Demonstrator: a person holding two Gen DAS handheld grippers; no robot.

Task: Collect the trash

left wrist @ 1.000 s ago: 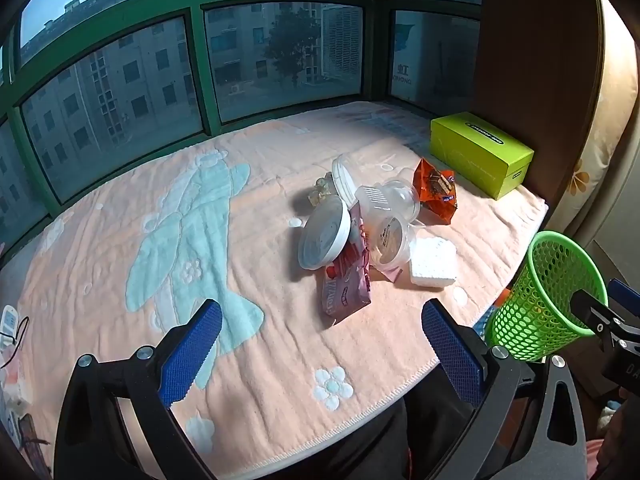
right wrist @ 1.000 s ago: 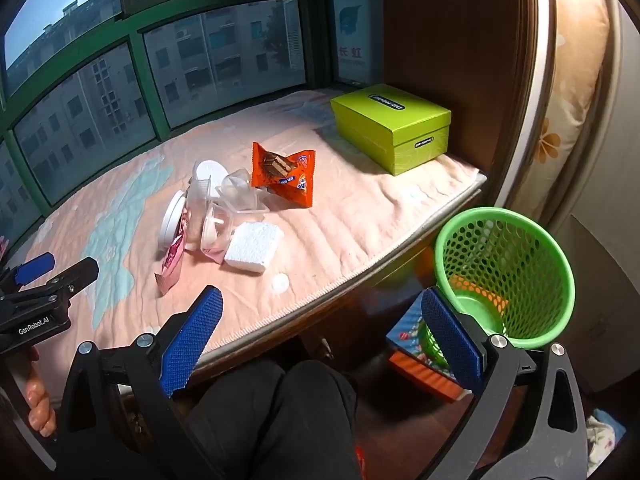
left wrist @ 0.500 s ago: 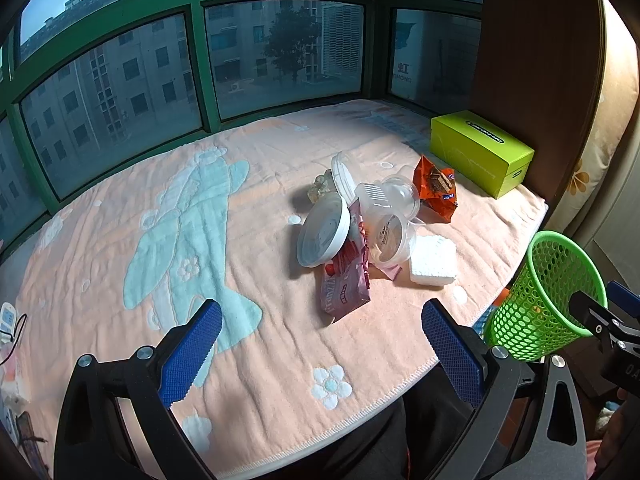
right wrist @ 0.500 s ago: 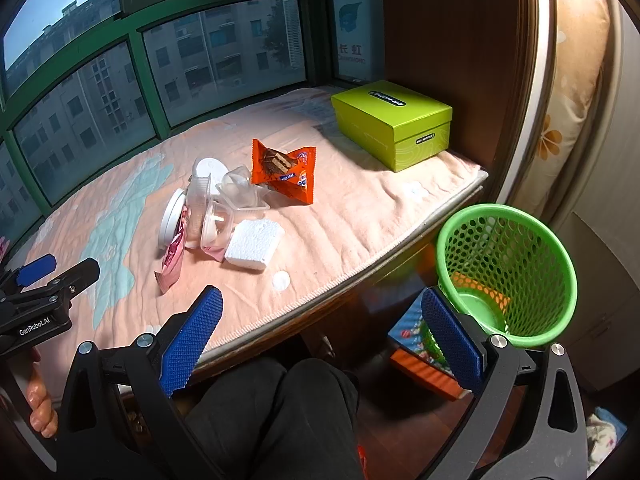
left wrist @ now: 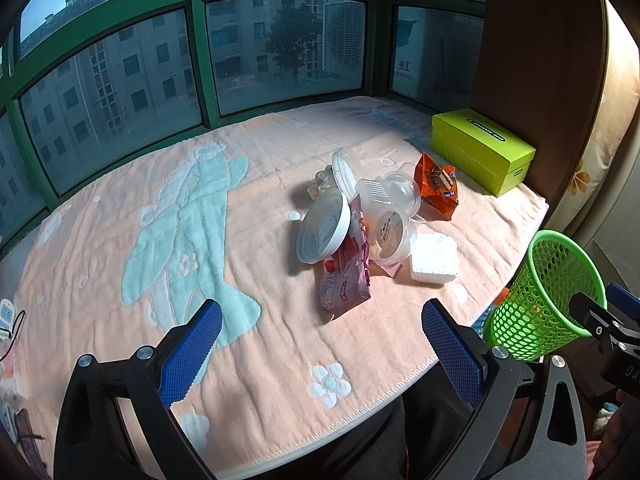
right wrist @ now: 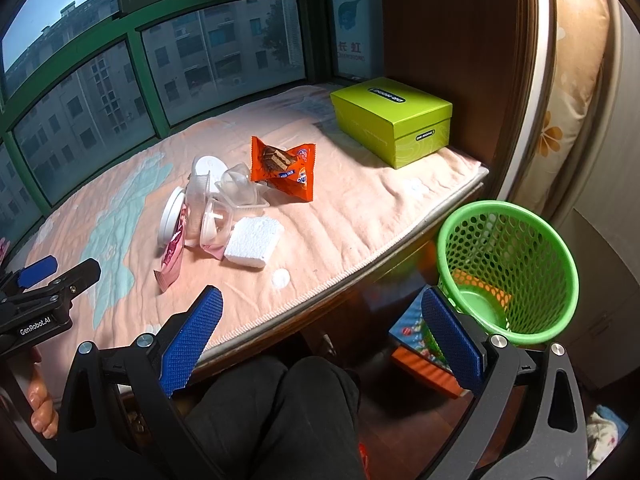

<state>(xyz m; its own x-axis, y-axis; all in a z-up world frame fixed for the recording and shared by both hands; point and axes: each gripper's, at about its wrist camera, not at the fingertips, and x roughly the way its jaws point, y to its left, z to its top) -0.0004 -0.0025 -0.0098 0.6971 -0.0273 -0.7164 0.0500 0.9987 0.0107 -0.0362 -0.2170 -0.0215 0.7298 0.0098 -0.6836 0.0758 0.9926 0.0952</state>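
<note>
Little has changed over the last second — our left gripper (left wrist: 322,344) and right gripper (right wrist: 320,340) hang spread wide, empty. The trash pile (left wrist: 360,224) lies untouched on the blanket (left wrist: 200,240); the green basket (right wrist: 508,268) waits beyond the edge — collecting hasn't begun.

The left gripper (left wrist: 322,350) is held level with its two blue-padded fingers (left wrist: 190,350) spread wide apart, gripping nothing. The right gripper (right wrist: 322,348) is held the same way, fingers (right wrist: 450,346) wide apart and empty. The person's left hand (right wrist: 40,400) shows bare fingers wrapped around its handle. Dark-trousered knees (right wrist: 280,412) sit below the right gripper.
</note>
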